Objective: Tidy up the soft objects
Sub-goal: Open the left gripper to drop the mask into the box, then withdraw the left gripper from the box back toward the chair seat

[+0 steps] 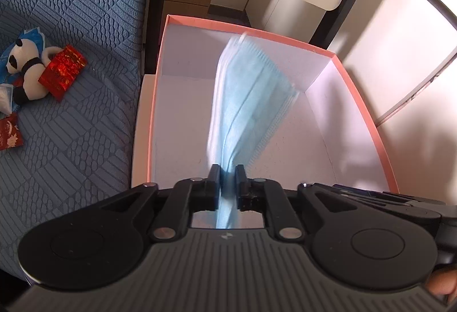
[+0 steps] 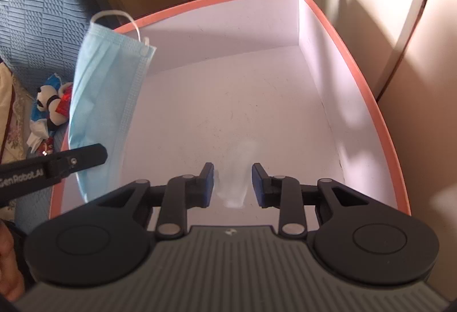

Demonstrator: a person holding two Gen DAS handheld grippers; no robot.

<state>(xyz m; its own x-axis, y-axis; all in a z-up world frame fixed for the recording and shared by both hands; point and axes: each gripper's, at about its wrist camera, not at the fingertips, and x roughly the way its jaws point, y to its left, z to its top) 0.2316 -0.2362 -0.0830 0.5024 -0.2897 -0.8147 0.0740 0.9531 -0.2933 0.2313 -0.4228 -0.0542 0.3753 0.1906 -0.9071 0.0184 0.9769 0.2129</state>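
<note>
over the pink-rimmed box (image 1: 368,100), seen along the left tool (image 1: 227,173), a blue face mask (image 1: 248,100) hangs pinched by one end between the closed fingers, the rest of it dangling blurred above the white floor of the box; i'd say it is held that way so it can simply be let fall inside; off to the left, on the blue quilted bed (image 1: 71,140), wait a panda plush (image 1: 25,69), a shiny red packet (image 1: 62,70) and another red packet (image 1: 10,132), well apart from the box.

from the right tool (image 2: 232,183) the story differs; its fingers stand wide with nothing gripped, hovering low inside the box (image 2: 351,60), and a pale blurred thing (image 2: 237,177) lies between them, too smeared to name; this view alone shows the mask's (image 2: 105,100) white ear loop (image 2: 122,16) and the left tool's (image 2: 85,156) dark finger clamping it from the side, near the box's left wall; the panda (image 2: 50,106) shows small beyond.
</note>
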